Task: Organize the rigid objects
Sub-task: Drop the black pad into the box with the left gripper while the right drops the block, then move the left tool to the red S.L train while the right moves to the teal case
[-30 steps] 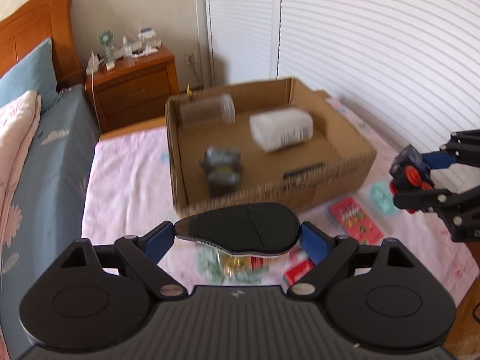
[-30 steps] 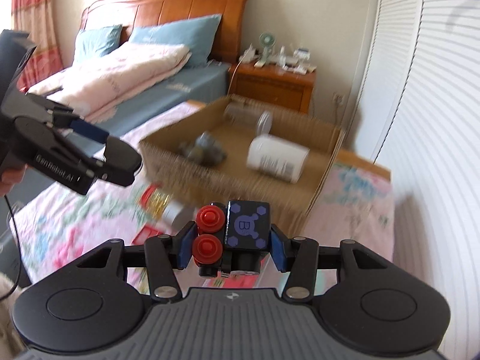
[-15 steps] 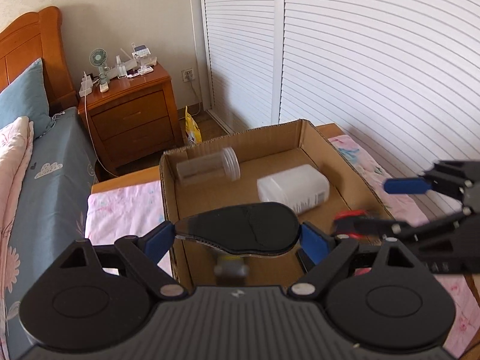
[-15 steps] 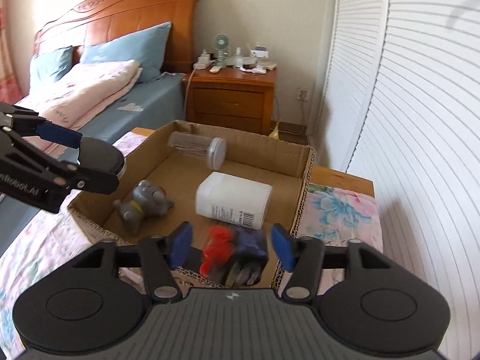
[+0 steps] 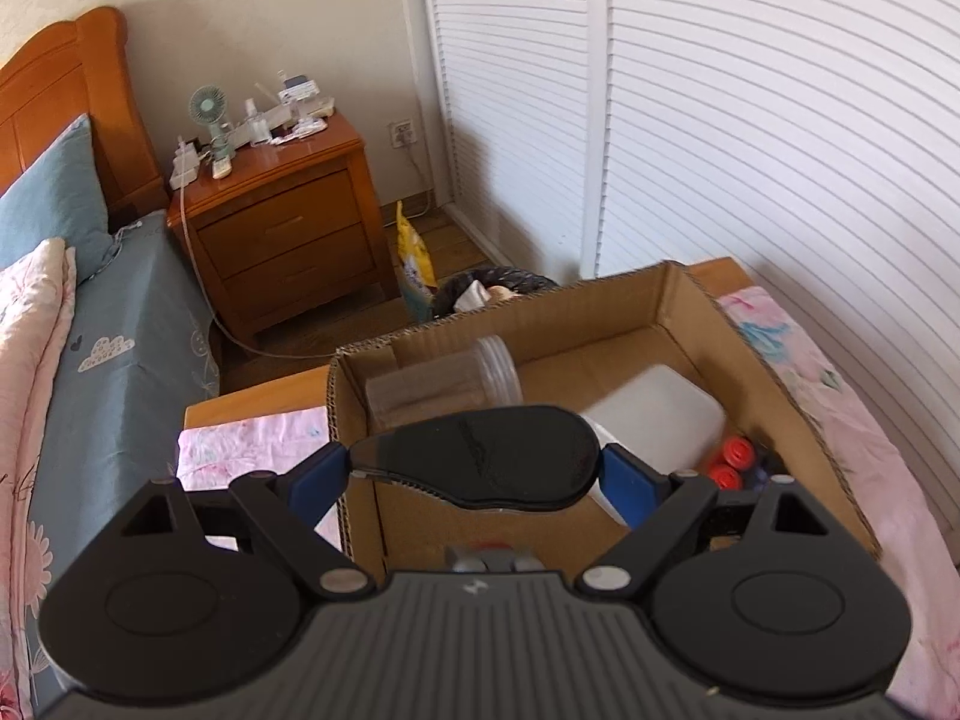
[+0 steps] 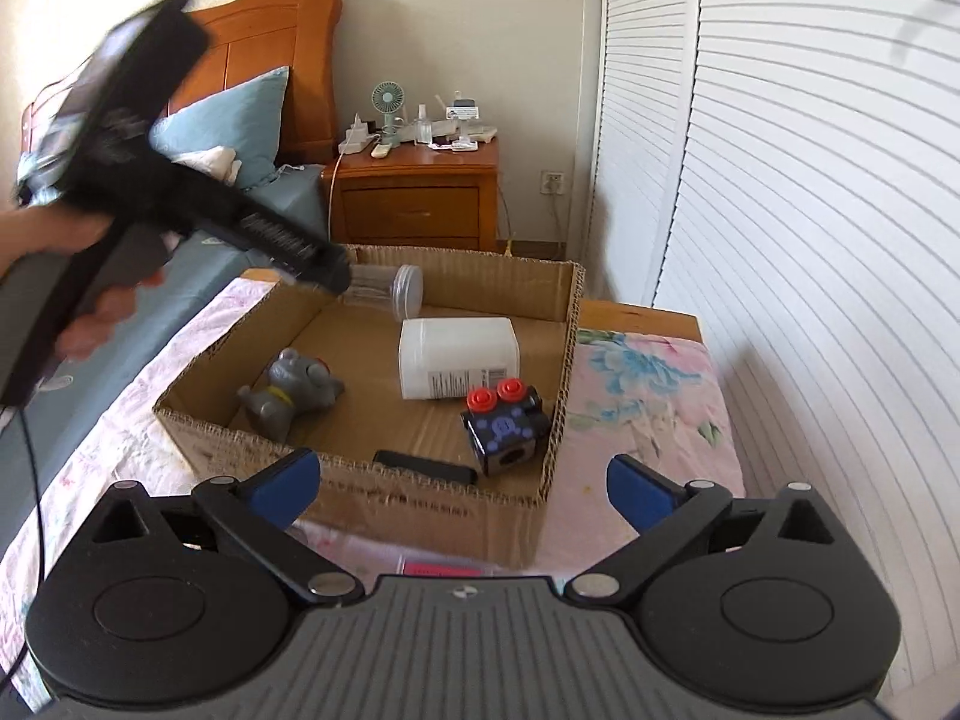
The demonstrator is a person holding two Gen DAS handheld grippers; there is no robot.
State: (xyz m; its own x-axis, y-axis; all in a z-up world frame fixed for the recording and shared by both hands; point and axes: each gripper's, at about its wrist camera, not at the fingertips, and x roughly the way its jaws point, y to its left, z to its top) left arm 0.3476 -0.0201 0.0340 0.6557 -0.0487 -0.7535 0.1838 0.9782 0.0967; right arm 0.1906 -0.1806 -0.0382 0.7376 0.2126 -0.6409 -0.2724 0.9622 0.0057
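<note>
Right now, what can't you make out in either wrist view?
- Grey toy: left wrist view, mostly hidden behind the gripper body.
- Red packet: right wrist view, only a sliver above the gripper body.
- Left gripper: right wrist view, motion-blurred; its held black object can't be identified.
- White bottle: label print too small.

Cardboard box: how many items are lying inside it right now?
5. Clear jar at the far wall, white bottle mid-box, grey toy left, button cube near-right corner, black flat item along the near wall.
</note>
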